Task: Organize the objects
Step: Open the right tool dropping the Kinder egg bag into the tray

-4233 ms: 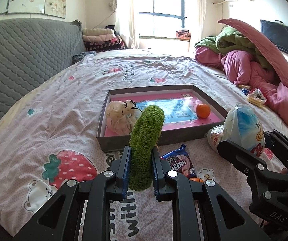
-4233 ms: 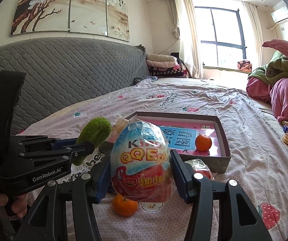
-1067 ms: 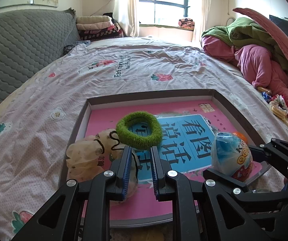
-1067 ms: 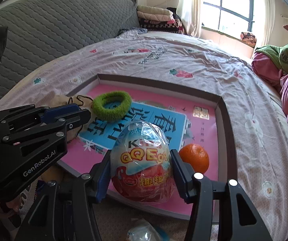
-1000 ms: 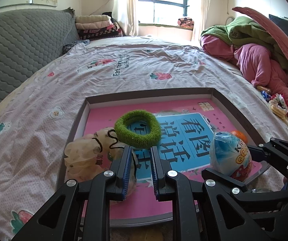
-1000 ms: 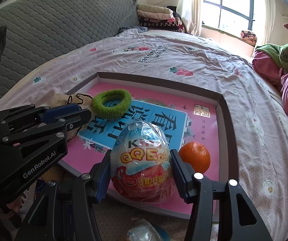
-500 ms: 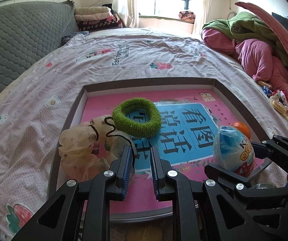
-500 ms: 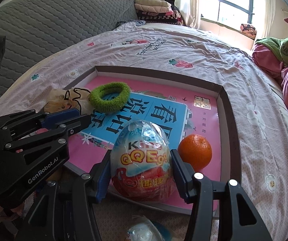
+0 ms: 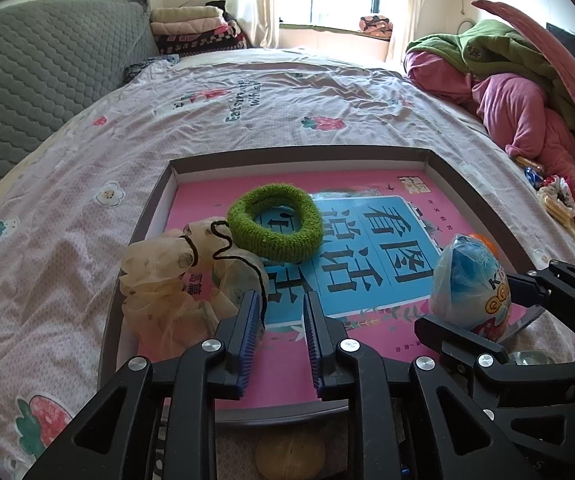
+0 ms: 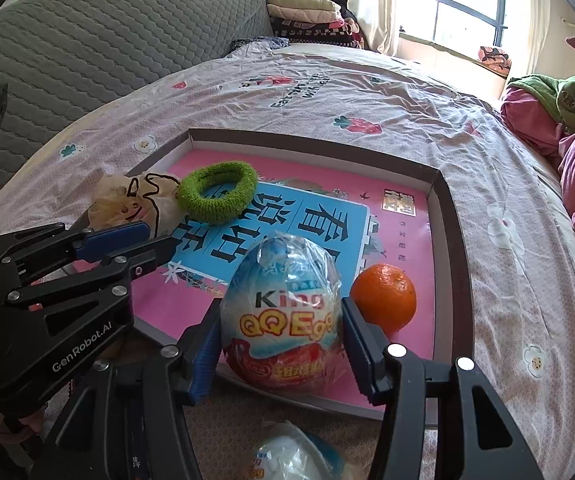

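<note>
A green fuzzy scrunchie (image 9: 275, 226) (image 10: 217, 192) lies flat inside the shallow box (image 9: 295, 152) (image 10: 453, 248), on its pink and blue liner. My left gripper (image 9: 281, 300) (image 10: 143, 240) hovers just short of it; its jaws are opening, a narrow gap with nothing between them. A cream scrunchie (image 9: 159, 280) (image 10: 127, 200) sits at the box's left edge. My right gripper (image 10: 281, 306) (image 9: 483, 300) is shut on a wrapped toy egg (image 10: 283, 312) (image 9: 471, 284), held over the box's near right corner beside an orange (image 10: 383, 300).
The box rests on a bed with a strawberry-print sheet (image 9: 287, 92). A plastic-wrapped snack (image 10: 295, 456) lies on the sheet below the right gripper. Pink and green bedding (image 9: 527, 92) is heaped at right, a grey headboard (image 9: 27, 72) at left, loose snacks (image 9: 555, 200) at far right.
The green scrunchie, once gripped by the left gripper, now lies in the box. Both grippers have come over the box. The left jaws have parted slightly; the right still grips the egg.
</note>
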### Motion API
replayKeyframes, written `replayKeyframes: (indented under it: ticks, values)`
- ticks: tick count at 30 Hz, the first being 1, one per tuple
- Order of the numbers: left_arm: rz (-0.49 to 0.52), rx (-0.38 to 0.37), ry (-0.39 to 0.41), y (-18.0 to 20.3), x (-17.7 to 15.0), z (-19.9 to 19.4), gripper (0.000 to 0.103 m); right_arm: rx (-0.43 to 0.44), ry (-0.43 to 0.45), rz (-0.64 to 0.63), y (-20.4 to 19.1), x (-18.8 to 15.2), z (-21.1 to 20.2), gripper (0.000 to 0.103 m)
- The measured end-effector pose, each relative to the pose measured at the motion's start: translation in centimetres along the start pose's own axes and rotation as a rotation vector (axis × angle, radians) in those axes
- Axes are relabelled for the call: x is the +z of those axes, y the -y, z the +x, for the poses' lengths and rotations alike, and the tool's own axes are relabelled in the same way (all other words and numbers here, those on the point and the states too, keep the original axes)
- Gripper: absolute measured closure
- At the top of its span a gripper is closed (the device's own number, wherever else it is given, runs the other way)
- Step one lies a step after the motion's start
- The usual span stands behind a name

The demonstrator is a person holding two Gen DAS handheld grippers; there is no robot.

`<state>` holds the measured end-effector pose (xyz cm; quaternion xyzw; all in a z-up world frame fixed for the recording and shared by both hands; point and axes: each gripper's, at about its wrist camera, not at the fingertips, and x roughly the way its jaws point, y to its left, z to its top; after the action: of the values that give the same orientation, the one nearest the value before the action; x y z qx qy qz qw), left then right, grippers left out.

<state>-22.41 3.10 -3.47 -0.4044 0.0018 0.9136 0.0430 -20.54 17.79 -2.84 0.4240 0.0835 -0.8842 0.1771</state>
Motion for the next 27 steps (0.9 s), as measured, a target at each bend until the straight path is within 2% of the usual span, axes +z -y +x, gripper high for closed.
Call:
replayKeyframes:
  ticks: [2,6,16,27]
  values:
    - [-0.003,0.004,0.001,-0.1,0.0,-0.2,0.078,0.001,0.001,0.0,0.0,0.0,-0.2,0.047]
    - [-0.017,0.006,-0.01,-0.3,0.0,-0.5,0.066,-0.001,0.008,-0.003,0.0,-0.1,-0.4,0.047]
    - [-0.026,0.016,-0.008,-0.6,-0.2,-1.8,0.065,-0.001,0.028,-0.002,-0.1,-0.1,-1.5,0.047]
    - [-0.047,0.028,0.009,-1.1,-0.4,-3.9,0.057,0.019,0.07,0.001,-0.2,-0.1,-3.4,0.047]
